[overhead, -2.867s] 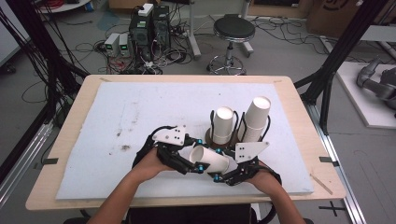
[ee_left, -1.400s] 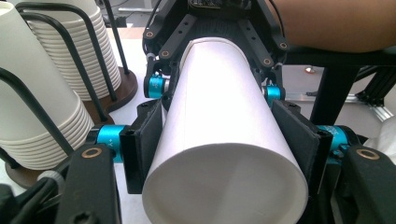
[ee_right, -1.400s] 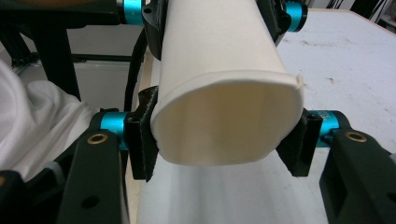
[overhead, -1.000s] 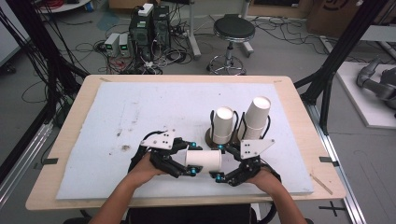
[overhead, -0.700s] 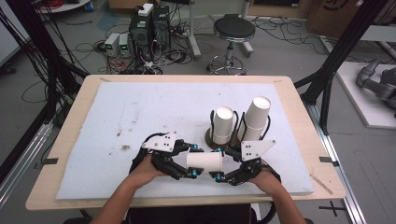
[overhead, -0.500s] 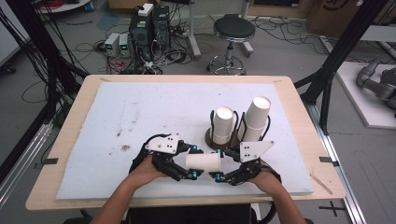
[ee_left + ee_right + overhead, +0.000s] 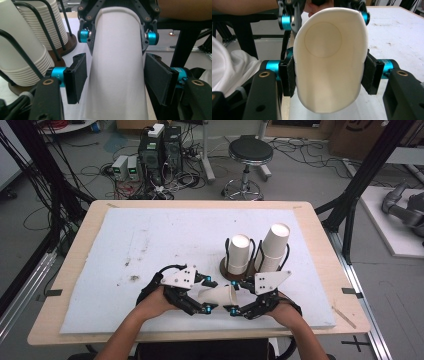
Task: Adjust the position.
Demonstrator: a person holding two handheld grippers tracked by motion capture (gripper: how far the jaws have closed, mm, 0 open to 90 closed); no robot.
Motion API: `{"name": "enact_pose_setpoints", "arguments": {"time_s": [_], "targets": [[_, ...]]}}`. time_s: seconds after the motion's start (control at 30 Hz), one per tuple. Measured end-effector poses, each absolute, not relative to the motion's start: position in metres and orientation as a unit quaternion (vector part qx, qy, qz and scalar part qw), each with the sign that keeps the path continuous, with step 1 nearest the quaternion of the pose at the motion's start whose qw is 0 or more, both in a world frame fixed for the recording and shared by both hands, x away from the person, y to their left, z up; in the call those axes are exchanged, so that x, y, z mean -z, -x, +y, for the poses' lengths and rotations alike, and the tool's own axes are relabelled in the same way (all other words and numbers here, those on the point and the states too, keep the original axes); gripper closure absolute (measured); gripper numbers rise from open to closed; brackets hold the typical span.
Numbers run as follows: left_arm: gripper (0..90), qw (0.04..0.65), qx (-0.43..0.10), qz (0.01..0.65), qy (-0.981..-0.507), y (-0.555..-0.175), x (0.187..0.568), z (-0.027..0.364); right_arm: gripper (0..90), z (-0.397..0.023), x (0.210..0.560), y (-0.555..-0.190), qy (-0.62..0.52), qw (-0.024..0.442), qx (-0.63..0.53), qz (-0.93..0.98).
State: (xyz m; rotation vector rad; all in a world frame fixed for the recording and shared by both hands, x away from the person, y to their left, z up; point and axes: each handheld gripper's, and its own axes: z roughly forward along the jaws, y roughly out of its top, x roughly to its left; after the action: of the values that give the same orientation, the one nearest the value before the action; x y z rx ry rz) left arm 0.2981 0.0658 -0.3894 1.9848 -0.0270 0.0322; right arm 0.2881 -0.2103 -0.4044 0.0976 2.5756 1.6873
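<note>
Right gripper (image 7: 328, 72): black padded jaws clamped on the wide mouth end of a white paper cup (image 7: 329, 60), the rim squeezed to an oval, after closing further. Left gripper (image 7: 116, 77): flat black pads set beside the cup's narrow end, a slim gap visible at each side, having just closed in. The cup is held on its side, low over the white foam board (image 7: 165, 235). Beyond: two stacks of ribbed white cups (image 7: 240, 252) kept in black wire racks on round wooden bases.
</note>
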Motion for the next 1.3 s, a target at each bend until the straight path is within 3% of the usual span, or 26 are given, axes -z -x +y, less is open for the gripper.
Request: {"name": "enact_pose_setpoints", "arguments": {"time_s": [0.57, 0.77, 0.87, 0.93, 1.0, 1.17, 1.3], "targets": [[40.9, 0.548, -0.008, -0.003, -0.836, -0.298, 0.397, 0.065, 44.9, -0.211, 0.404, -0.289, -0.035, 0.026, -0.549, 0.835], [28.4, 0.521, -0.020, 0.011, -0.853, -0.297, 0.402, 0.060, 44.0, -0.212, 0.404, -0.289, -0.033, 0.028, -0.552, 0.833], [37.0, 0.519, -0.018, -0.001, -0.855, -0.297, 0.403, 0.058, 44.0, -0.212, 0.403, -0.289, -0.034, 0.027, -0.552, 0.833], [37.5, 0.520, -0.015, -0.001, -0.854, -0.297, 0.404, 0.058, 44.0, -0.212, 0.403, -0.289, -0.035, 0.026, -0.551, 0.833], [37.5, 0.522, -0.013, -0.002, -0.853, -0.298, 0.405, 0.059, 42.0, -0.212, 0.403, -0.289, -0.038, 0.023, -0.553, 0.832], [36.5, 0.562, 0.000, 0.021, -0.827, -0.301, 0.406, 0.064, 26.5, -0.213, 0.403, -0.291, -0.075, 0.019, -0.581, 0.810], [36.5, 0.605, 0.017, 0.034, -0.796, -0.303, 0.406, 0.070, 24.8, -0.217, 0.401, -0.291, -0.089, 0.014, -0.604, 0.792]]}}
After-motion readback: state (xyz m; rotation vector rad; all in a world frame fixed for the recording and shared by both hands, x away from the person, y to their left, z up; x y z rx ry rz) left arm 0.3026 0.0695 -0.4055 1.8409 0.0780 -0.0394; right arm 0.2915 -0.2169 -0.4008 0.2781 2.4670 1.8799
